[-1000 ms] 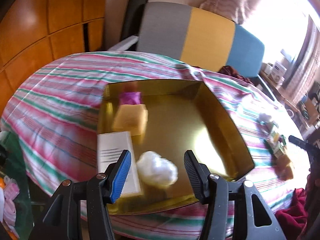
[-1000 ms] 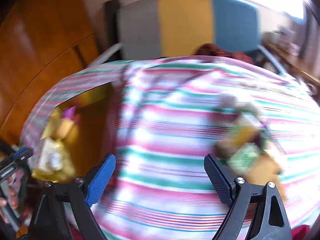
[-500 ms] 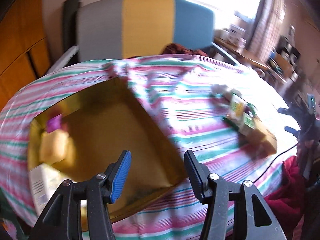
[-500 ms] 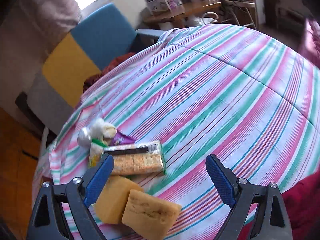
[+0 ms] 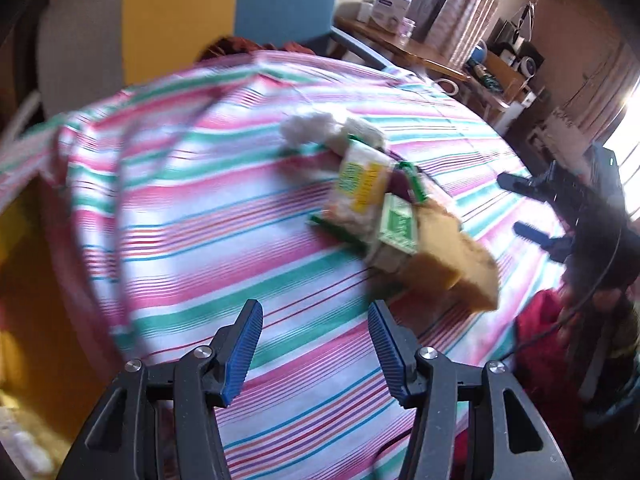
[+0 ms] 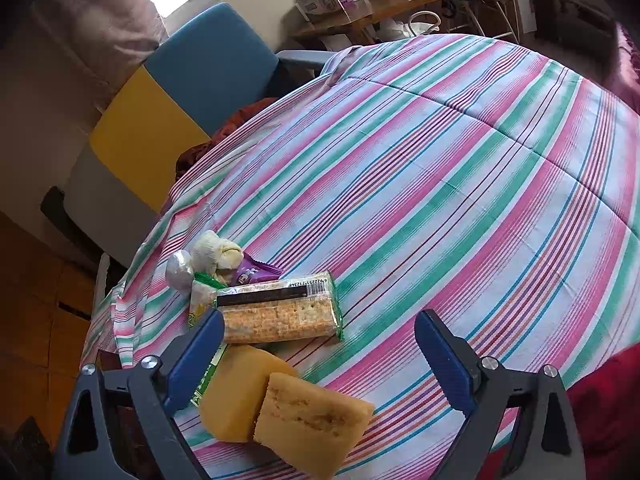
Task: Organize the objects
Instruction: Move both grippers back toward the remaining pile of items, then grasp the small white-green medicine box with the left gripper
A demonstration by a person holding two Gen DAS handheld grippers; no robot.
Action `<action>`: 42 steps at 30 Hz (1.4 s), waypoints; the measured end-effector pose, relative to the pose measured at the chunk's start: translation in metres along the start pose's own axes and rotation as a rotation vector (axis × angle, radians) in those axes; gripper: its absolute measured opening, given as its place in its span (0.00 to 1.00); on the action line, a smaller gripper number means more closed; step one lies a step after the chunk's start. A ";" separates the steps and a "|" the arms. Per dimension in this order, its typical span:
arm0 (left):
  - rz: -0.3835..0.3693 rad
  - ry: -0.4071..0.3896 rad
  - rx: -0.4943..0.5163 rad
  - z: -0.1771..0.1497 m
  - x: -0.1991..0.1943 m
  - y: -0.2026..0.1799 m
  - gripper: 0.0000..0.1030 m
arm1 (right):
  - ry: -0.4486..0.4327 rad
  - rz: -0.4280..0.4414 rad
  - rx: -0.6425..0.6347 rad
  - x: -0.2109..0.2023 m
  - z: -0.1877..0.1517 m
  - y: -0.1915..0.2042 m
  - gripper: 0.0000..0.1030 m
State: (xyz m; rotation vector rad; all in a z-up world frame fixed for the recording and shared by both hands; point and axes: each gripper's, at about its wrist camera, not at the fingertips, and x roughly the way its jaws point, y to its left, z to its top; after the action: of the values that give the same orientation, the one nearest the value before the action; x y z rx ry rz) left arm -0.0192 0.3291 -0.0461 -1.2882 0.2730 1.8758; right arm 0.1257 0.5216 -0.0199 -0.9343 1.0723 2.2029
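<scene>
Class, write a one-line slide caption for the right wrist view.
Open right tongs hover over two yellow sponges and a cracker pack on the striped tablecloth.

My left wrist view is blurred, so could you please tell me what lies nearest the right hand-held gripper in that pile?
Observer: Two yellow sponges lie nearest, side by side, below the gap of the right hand-held gripper.
Operator: Is it gripping them?
Observer: No. Its jaws have just been opening; they stand wide and press on nothing.
Operator: What sits behind the sponges?
Observer: A clear cracker pack lying flat, with a barcode along its far edge.
Operator: And beyond that?
Observer: A purple wrapper, with a silver foil ball to its left in that view.
</scene>
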 end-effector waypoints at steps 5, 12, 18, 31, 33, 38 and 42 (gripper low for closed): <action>-0.141 0.052 -0.109 0.020 0.031 -0.002 0.52 | 0.020 0.004 0.011 0.004 -0.001 -0.001 0.95; -0.167 0.096 -0.089 0.042 0.071 -0.029 0.52 | 0.036 0.025 0.005 0.006 0.000 0.002 0.95; -0.109 0.109 -0.053 0.045 0.097 -0.045 0.45 | 0.049 0.033 0.011 0.009 0.000 0.001 0.95; -0.041 0.072 0.034 -0.019 0.052 -0.025 0.33 | 0.065 0.028 0.032 0.013 0.000 -0.003 0.95; -0.026 0.065 0.055 -0.026 0.049 -0.027 0.33 | 0.068 0.025 0.031 0.014 0.000 -0.003 0.95; 0.001 0.063 0.109 -0.021 0.050 -0.036 0.43 | 0.076 0.006 0.022 0.016 -0.002 -0.003 0.95; 0.017 0.053 0.119 -0.014 0.058 -0.037 0.43 | 0.096 -0.010 0.007 0.021 -0.004 -0.001 0.96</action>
State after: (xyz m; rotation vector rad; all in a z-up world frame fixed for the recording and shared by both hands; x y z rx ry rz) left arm 0.0091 0.3741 -0.0921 -1.2592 0.4181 1.8133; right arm 0.1150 0.5223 -0.0382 -1.0498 1.1154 2.1635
